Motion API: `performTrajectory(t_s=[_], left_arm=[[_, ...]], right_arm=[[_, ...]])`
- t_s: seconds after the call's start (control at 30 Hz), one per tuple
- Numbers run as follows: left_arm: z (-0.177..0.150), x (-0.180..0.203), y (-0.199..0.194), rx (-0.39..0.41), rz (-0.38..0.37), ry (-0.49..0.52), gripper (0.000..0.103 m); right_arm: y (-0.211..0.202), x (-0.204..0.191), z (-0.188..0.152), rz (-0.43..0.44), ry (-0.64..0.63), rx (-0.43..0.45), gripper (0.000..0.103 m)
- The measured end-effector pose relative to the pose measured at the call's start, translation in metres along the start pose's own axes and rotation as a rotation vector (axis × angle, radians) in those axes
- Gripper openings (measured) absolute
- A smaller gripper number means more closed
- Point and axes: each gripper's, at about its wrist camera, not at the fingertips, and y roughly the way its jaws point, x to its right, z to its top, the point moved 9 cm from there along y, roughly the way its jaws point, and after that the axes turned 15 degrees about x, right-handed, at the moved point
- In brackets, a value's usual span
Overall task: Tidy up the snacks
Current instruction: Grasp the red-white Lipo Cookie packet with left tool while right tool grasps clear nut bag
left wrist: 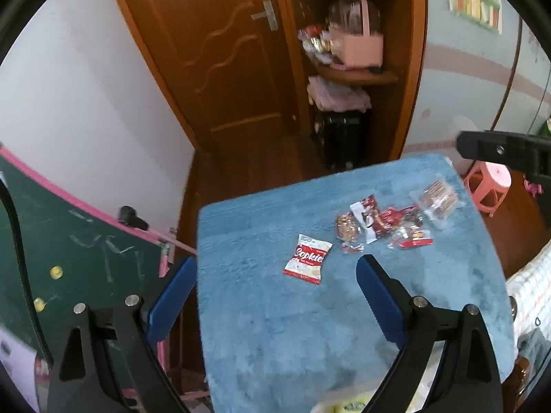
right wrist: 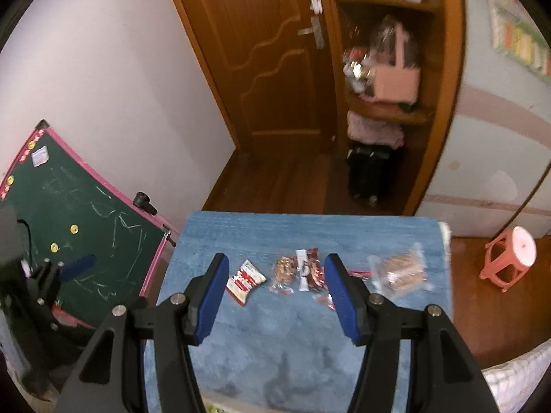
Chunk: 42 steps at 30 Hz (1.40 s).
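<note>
Blue plush cloth is covering the table (left wrist: 261, 327), and the snacks are lying on it in a loose row toward its far edge. A red and white cookie packet (left wrist: 307, 258) is sitting alone at the left end of the row. Just beside it, a clear bag of brown snacks (left wrist: 347, 228), a white and dark red wrapper (left wrist: 365, 216) and some small red packets (left wrist: 409, 232) are bunching together, touching or overlapping. A clear pack of brown crackers (left wrist: 436, 198) is lying at the right end, near the table's corner.

The left gripper (left wrist: 275, 277) is hanging over the near left part of the table with its jaws spread wide and holding nothing; its left finger is reaching out past the table's edge. The right gripper (right wrist: 275, 277) is hovering above the near middle of the table, its jaws moderately apart and empty, with the snack row showing between and beyond them.

A green chalkboard (right wrist: 86, 213) with a pink frame is leaning to the left of the table, and a pink stool (right wrist: 511, 258) is standing on the wooden floor to the right.
</note>
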Motion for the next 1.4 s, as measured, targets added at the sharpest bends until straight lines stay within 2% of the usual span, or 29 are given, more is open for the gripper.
performTrajectory(t_s=[0.13,0.27,0.37,0.53,0.63,0.77,0.87,1.07,1.13,1.17,1.27,1.4], left_arm=[[-0.019,0.006,0.076,-0.091,-0.057,-0.003,0.093],[-0.049,0.011,0.136,-0.175,-0.076,-0.004,0.093],[-0.076,0.016,0.177,-0.246,-0.096,-0.028,0.093],[-0.102,0.025,0.215,-0.307,-0.131,-0.071,0.093],[-0.11,0.033,0.231,-0.326,-0.146,-0.085,0.093],[-0.117,0.038,0.243,-0.333,-0.167,-0.097,0.093],[-0.121,0.044,0.253,-0.34,-0.173,-0.091,0.093],[-0.131,0.05,0.266,-0.356,-0.185,-0.114,0.093],[-0.133,0.051,0.27,-0.358,-0.191,-0.126,0.093],[-0.134,0.052,0.271,-0.358,-0.192,-0.129,0.09],[-0.138,0.057,0.271,-0.366,-0.224,-0.153,0.07],[-0.138,0.062,0.259,-0.341,-0.209,-0.126,0.059]], right_arm=[[0.081,-0.002,-0.026,0.017,0.031,-0.134,0.058],[0.143,0.004,-0.066,0.027,0.118,-0.257,0.058],[0.18,0.011,-0.097,0.029,0.188,-0.323,0.058],[0.216,0.019,-0.13,0.017,0.262,-0.382,0.058],[0.23,0.019,-0.138,0.03,0.315,-0.397,0.058],[0.248,0.021,-0.147,-0.006,0.324,-0.405,0.058],[0.257,0.026,-0.151,-0.074,0.277,-0.405,0.058],[0.265,0.022,-0.162,-0.131,0.201,-0.422,0.053],[0.266,0.02,-0.165,-0.163,0.154,-0.419,0.045],[0.266,0.02,-0.165,-0.172,0.132,-0.417,0.044],[0.266,0.014,-0.165,-0.169,0.091,-0.407,0.044],[0.258,0.005,-0.172,-0.153,0.071,-0.401,0.044]])
